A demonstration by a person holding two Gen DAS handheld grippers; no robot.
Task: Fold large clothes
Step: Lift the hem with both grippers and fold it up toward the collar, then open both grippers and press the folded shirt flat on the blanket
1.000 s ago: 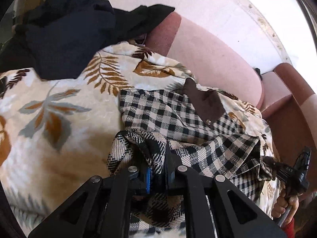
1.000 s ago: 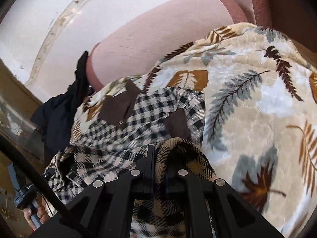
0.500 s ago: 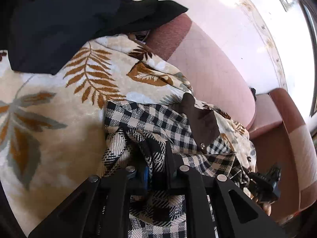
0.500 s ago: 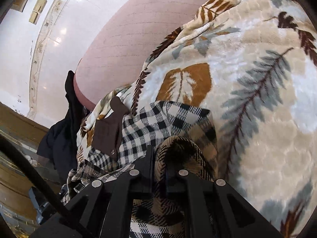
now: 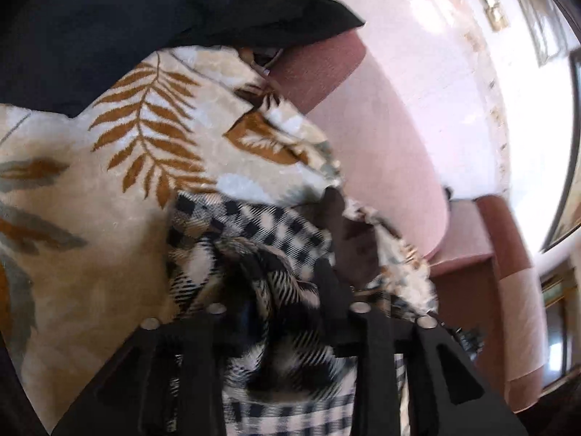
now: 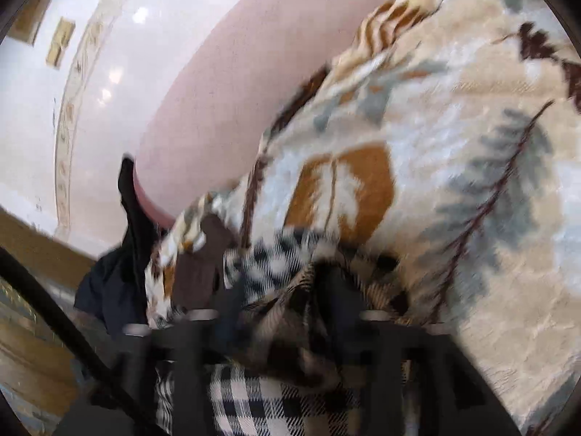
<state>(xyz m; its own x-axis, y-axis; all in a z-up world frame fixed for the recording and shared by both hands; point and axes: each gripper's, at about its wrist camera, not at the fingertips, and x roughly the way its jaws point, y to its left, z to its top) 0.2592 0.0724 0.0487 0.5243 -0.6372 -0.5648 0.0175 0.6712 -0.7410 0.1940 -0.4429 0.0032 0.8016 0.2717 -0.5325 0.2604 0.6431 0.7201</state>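
Left tongs [image 5: 281,290]: angled downward, jaws opening. The two black fingers [image 5: 328,285] stand apart, a bunched fold of checked garment [image 5: 276,276] lying loose between them, pads no longer pressing on it. Frame blurred.

Right tongs [image 6: 287,290]: likewise tipped downward, jaws opening and standing wider than the left pair. Fingers [image 6: 336,287] spread to either side of a hump of the same cloth, which sits between them unclamped. Heavy blur here too; fingertips hard to make out. No hand or sleeve visible in either view.
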